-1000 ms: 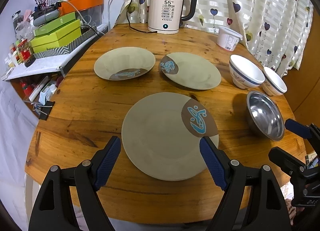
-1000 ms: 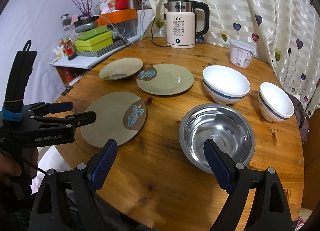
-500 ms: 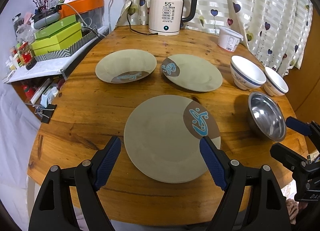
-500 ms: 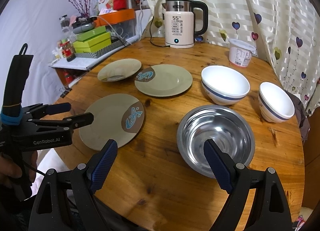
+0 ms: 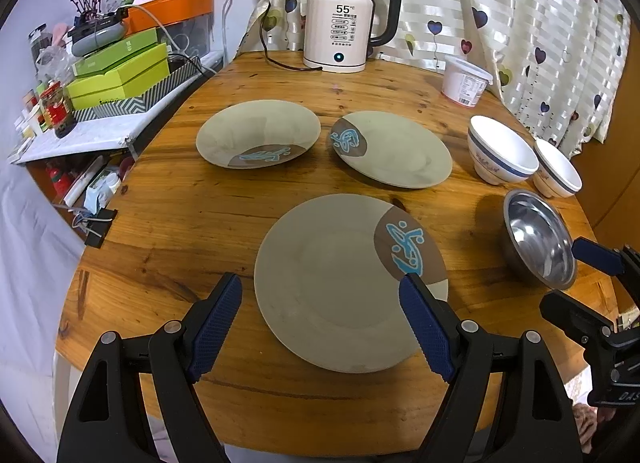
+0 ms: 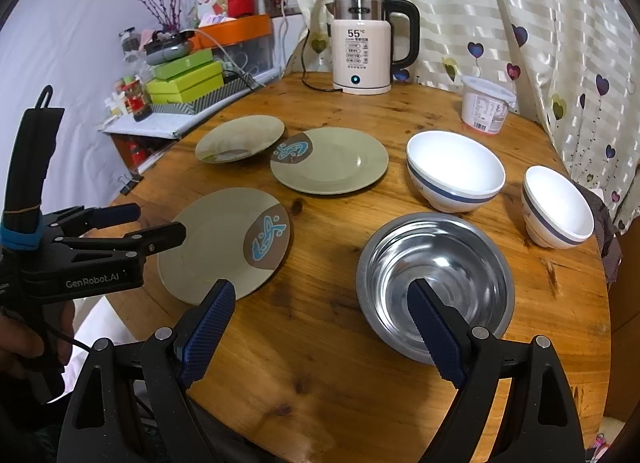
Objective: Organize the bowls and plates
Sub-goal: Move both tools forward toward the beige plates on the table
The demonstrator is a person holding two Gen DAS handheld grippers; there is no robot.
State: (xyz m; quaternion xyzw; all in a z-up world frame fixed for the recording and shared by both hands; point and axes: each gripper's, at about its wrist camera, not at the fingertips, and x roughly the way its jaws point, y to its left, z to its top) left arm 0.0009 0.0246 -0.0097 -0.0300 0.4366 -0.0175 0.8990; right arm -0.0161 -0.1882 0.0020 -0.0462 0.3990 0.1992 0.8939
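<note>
Three grey-green plates with a brown and blue fish patch lie on the round wooden table [image 5: 168, 223]: a near one [image 5: 340, 283], a far right one [image 5: 396, 149] and a deeper far left one [image 5: 256, 133]. A steel bowl [image 6: 436, 283], a large white bowl [image 6: 454, 169] and a small white bowl [image 6: 558, 205] stand to the right. My left gripper [image 5: 320, 327] is open and empty, just above the near plate's front edge. My right gripper [image 6: 320, 335] is open and empty, in front of the steel bowl.
A white kettle [image 5: 340, 31] and a white tub [image 5: 464, 81] stand at the table's back. A shelf with green boxes [image 5: 120, 71] lies beyond the left edge. A curtain [image 5: 520, 3] hangs behind.
Both grippers have drifted slightly; the near plate sits a little more to the right in the left wrist view. Nothing was taken hold of.
</note>
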